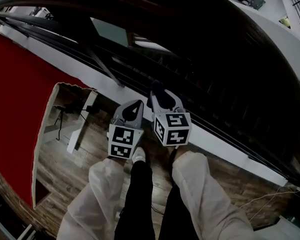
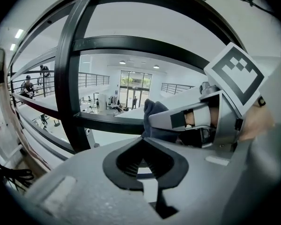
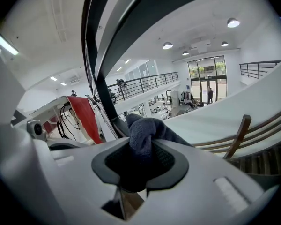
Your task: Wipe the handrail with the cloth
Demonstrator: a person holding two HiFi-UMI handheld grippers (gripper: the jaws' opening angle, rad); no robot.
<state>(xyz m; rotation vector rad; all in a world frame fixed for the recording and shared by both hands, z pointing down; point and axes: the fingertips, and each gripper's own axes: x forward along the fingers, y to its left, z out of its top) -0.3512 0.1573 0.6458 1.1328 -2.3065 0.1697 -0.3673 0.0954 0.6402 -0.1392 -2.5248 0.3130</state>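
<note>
Right gripper (image 3: 140, 162): clamped on the dark cloth (image 3: 143, 130), which is bunched between the jaws.
Left gripper (image 2: 145, 162): jaws are closed together, nothing is held, seen just beside the right one.
Cloth position: raised near the dark handrail (image 1: 140, 6); contact cannot be made out.

Your right gripper (image 3: 140, 156) pinches a dark grey-blue cloth (image 3: 145, 128) that looks soft, fleecy and matt. Both gripper shells look like smooth, matt grey plastic. The left gripper (image 2: 145, 161) has black ribbed pads. The handrail (image 1: 140, 6) is dark and smooth with a faint sheen. The floor (image 1: 65, 169) is grained wood planks.
</note>
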